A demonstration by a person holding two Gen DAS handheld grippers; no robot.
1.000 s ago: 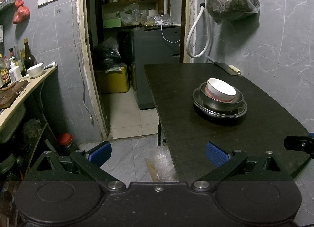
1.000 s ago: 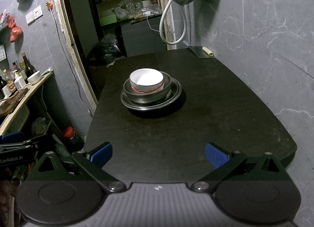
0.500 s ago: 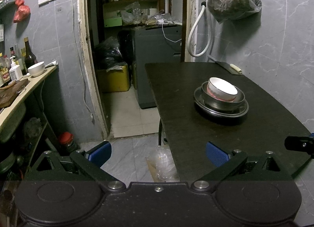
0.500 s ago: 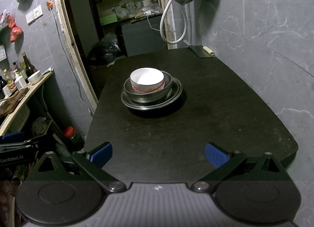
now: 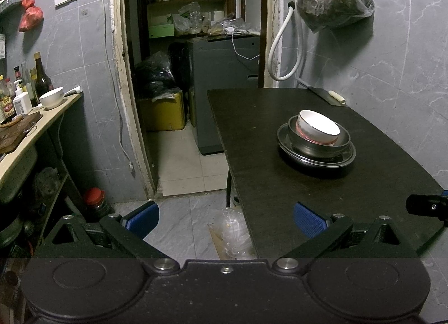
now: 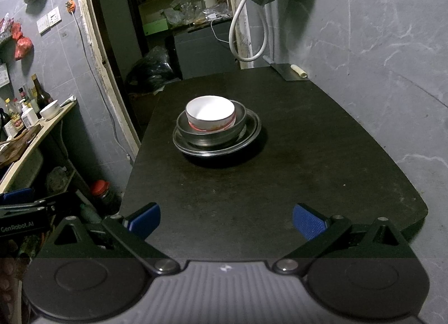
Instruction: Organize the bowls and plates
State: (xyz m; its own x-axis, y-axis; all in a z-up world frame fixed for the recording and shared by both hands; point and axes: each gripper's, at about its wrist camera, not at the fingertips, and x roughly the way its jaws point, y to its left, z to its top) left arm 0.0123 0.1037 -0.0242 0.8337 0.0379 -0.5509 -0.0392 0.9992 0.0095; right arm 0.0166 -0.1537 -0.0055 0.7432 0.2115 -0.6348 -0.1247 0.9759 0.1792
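Observation:
A white bowl (image 6: 210,112) sits tilted inside a metal bowl (image 6: 240,123), which rests on a metal plate (image 6: 253,135) in the middle of the dark table (image 6: 280,184). The same stack shows in the left wrist view: white bowl (image 5: 317,128), metal bowl (image 5: 319,146), plate (image 5: 316,160). My right gripper (image 6: 225,220) is open and empty over the table's near edge, well short of the stack. My left gripper (image 5: 225,219) is open and empty, off the table's left front corner, above the floor.
A counter (image 5: 28,139) at the left carries bottles and another white bowl (image 5: 51,97). An open doorway (image 5: 193,72) leads to a cluttered storeroom. A cleaver (image 6: 288,72) lies at the table's far right corner. A bag (image 5: 333,4) and a hose hang on the wall.
Both grippers have drifted back slightly from the table; the stack looks a little farther away. The jaws stay open and the stack has not moved.

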